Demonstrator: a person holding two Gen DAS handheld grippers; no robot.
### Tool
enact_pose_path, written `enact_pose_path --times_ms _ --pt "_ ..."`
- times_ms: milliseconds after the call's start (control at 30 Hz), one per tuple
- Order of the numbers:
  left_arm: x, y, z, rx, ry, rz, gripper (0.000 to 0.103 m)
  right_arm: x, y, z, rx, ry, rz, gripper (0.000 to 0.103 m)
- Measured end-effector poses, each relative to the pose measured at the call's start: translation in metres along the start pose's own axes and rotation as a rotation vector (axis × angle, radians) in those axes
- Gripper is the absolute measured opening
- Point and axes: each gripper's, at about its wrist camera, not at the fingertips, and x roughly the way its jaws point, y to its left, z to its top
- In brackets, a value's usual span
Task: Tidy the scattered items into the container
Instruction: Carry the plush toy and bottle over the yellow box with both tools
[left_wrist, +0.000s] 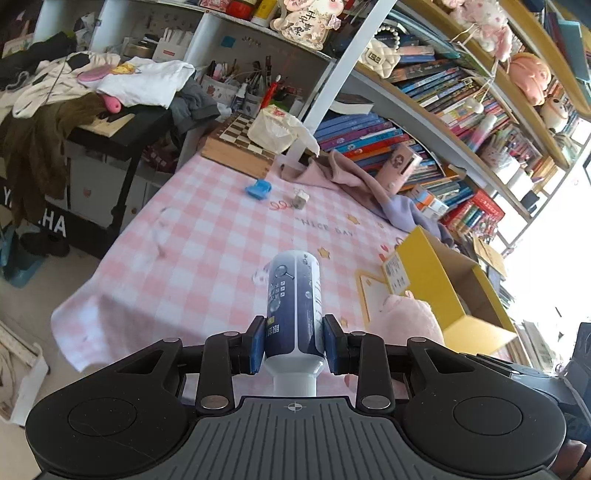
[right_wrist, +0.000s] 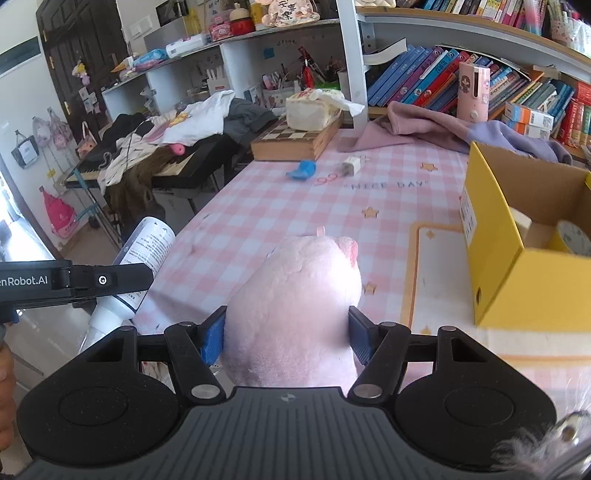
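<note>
My left gripper (left_wrist: 294, 341) is shut on a blue-and-white bottle (left_wrist: 293, 295), cap toward the camera, held above the pink checked tablecloth (left_wrist: 207, 251). The same bottle (right_wrist: 146, 247) shows at the left of the right wrist view, clamped in the left gripper's black fingers (right_wrist: 110, 278). My right gripper (right_wrist: 286, 336) is shut on a pink plush toy (right_wrist: 295, 295), which also appears at the lower right of the left wrist view as the plush (left_wrist: 410, 321). The yellow cardboard box (right_wrist: 517, 266) stands open to the right, with a tape roll (right_wrist: 572, 238) inside. Further back lie a blue clip (right_wrist: 303, 170), a white charger (right_wrist: 351, 164) and red rings (right_wrist: 327, 180).
A wooden chess box (right_wrist: 295, 142) with a tissue pack (right_wrist: 314, 109) sits at the table's far end, beside crumpled pink and lilac cloth (right_wrist: 443, 125). Bookshelves (right_wrist: 443, 77) line the back. A keyboard piled with clothes (right_wrist: 155, 147) stands left of the table. A white placemat (right_wrist: 439, 273) lies before the box.
</note>
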Motion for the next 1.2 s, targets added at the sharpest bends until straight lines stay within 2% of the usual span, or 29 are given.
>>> enact_pose_path --times_ms 333,733,1200 --pt "-0.025 -0.007 -0.027 -0.005 0.003 -0.054 0.031 -0.041 0.008 -0.034 0.008 -0.007 -0.04 0.063" --pt "-0.017 -0.039 -0.049 0.067 0.086 -0.172 0.031 -0.084 -0.018 -0.07 0.126 -0.032 -0.15 0.063" --pt "0.0 -0.072 -0.063 0.142 0.191 -0.286 0.031 -0.114 -0.034 -0.099 0.236 -0.018 -0.264 0.063"
